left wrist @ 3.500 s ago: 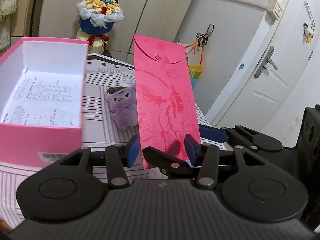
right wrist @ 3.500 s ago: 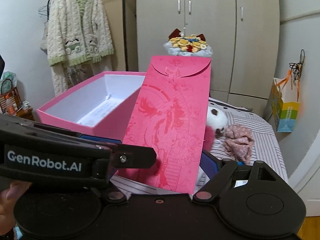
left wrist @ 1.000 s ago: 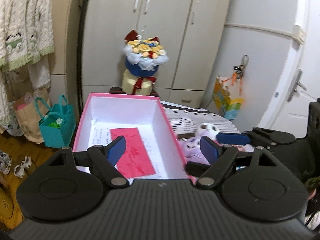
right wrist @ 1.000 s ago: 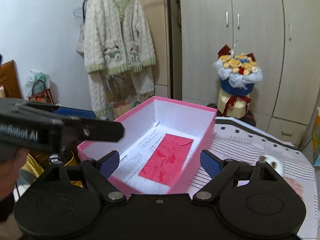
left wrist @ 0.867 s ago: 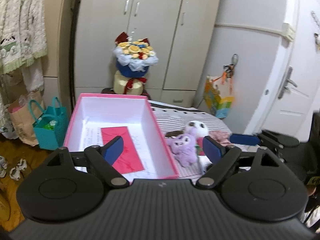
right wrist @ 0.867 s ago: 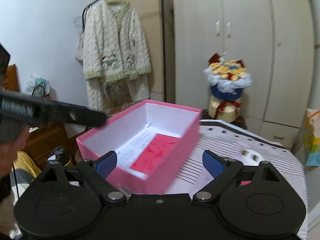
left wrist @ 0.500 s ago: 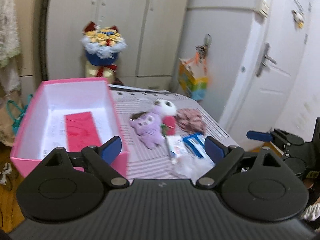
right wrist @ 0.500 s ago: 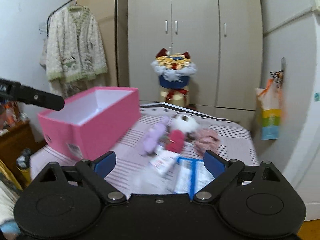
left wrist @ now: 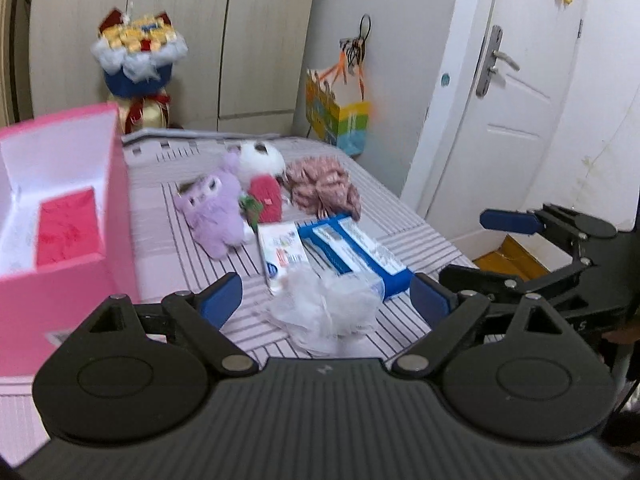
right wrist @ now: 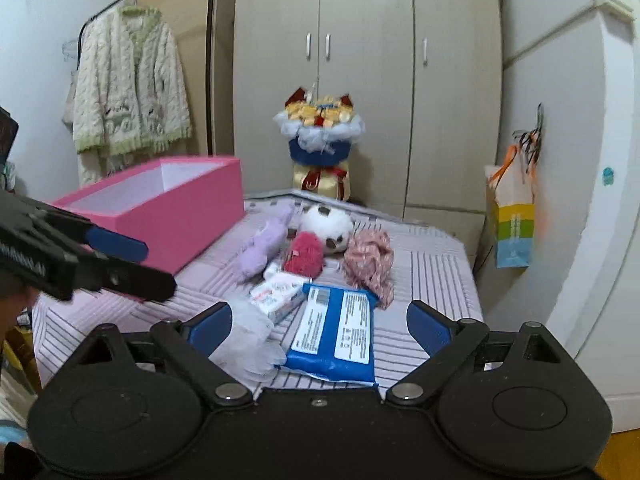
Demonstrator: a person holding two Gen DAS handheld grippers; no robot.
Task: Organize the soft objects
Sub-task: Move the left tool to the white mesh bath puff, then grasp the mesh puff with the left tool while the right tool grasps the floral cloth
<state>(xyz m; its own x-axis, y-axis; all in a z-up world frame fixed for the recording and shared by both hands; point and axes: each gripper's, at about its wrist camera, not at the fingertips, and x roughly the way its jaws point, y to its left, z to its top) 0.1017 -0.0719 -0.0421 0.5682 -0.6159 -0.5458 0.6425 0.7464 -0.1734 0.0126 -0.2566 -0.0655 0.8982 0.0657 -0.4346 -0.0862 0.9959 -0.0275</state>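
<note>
A pink box [left wrist: 60, 280] stands at the left of the striped bed; a red envelope [left wrist: 66, 226] lies flat inside it. On the bed lie a purple plush [left wrist: 214, 214], a white panda plush [left wrist: 258, 158], a red fuzzy item [left wrist: 266, 196], a pink scrunchie cloth [left wrist: 324, 190], a small white pack [left wrist: 282, 254], a blue wipes pack [left wrist: 356, 254] and a clear plastic bag [left wrist: 320, 312]. My left gripper [left wrist: 326, 300] is open and empty just before the plastic bag. My right gripper [right wrist: 320, 326] is open and empty over the blue wipes pack [right wrist: 334, 334].
A flower bouquet [right wrist: 320, 140] stands behind the bed by the wardrobe [right wrist: 360, 60]. A colourful paper bag [right wrist: 512, 220] hangs at the right by a white door [left wrist: 520, 100]. A knitted cardigan [right wrist: 128, 96] hangs at the left. The bed edge [right wrist: 476, 280] drops off at the right.
The red envelope, held upright by both grippers 3.5 s ago, now lies in the box. Both grippers opened and swung right from the box to the pile of objects.
</note>
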